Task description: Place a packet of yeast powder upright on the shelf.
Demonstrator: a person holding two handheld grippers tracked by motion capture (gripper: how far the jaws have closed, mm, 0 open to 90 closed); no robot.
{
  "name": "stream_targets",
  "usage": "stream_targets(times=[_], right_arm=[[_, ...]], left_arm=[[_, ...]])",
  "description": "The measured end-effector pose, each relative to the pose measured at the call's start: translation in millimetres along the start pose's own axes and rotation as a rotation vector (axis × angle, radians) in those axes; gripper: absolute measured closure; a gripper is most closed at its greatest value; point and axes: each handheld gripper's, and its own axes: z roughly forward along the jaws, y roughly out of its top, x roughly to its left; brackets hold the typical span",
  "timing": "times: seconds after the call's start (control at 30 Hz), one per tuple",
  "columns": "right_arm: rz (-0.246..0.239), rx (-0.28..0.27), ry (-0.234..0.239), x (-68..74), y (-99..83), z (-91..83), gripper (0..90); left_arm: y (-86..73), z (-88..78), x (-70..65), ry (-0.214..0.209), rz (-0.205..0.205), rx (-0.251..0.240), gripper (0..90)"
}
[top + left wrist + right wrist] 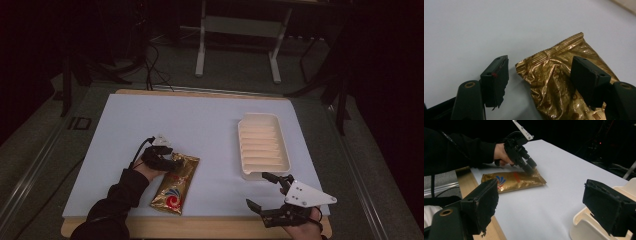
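Gold foil packet (pixel 175 186) lies flat on the white counter (pixel 200 125), near its front edge, left of centre. High view: red-and-blue logo on the packet's lower half; crimped top end under the left gripper (pixel 167 161). Left gripper view: fingers (pixel 496 80) spread, one on bare counter just beside the crimped seal, the other over crumpled foil; contact cannot be told. Right gripper view adds the packet's side profile, slightly puffed, and the person's hand (pixel 500 153) with dark sleeve (pixel 456 150). Cream ribbed tray (pixel 262 146) sits well apart, right of centre. Right gripper (pixel 267 192) hovers just before the tray's near end, fingers spread wide, holding nothing.
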Motion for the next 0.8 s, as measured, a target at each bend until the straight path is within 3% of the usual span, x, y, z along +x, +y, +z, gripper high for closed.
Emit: stream_targets(times=[0.1, 0.2, 0.27, 0.47, 0.67, 0.8], right_arm=[[-0.001, 0.0, -0.001, 0.0, 0.1, -0.1, 13.1], [0.0, 0.002, 0.0, -0.4, 0.1, -0.2, 13.2], [0.002, 0.003, 0.002, -0.4, 0.0, 0.3, 13.2], [0.003, 0.005, 0.003, -0.4, 0.0, 0.1, 13.2], [0.013, 0.005, 0.004, -1.5, -0.6, 0.4, 13.3], [0.016, 0.004, 0.002, -2.2, -0.4, -0.9, 13.6]], left_arm=[[-3.1, 4.5, -0.9, -0.009, -0.015, 0.008, 39.3], [-0.9, 4.7, -3.8, 0.019, -0.002, 0.028, 42.6], [0.6, 5.0, -7.7, 0.069, 0.029, 0.045, 53.7], [2.9, 6.7, -18.6, 0.072, 0.09, 0.065, 81.3], [6.1, 6.3, -22.0, 0.084, 0.116, 0.085, 89.5], [7.3, 0.0, -22.8, 0.079, 0.121, 0.061, 90.0]])
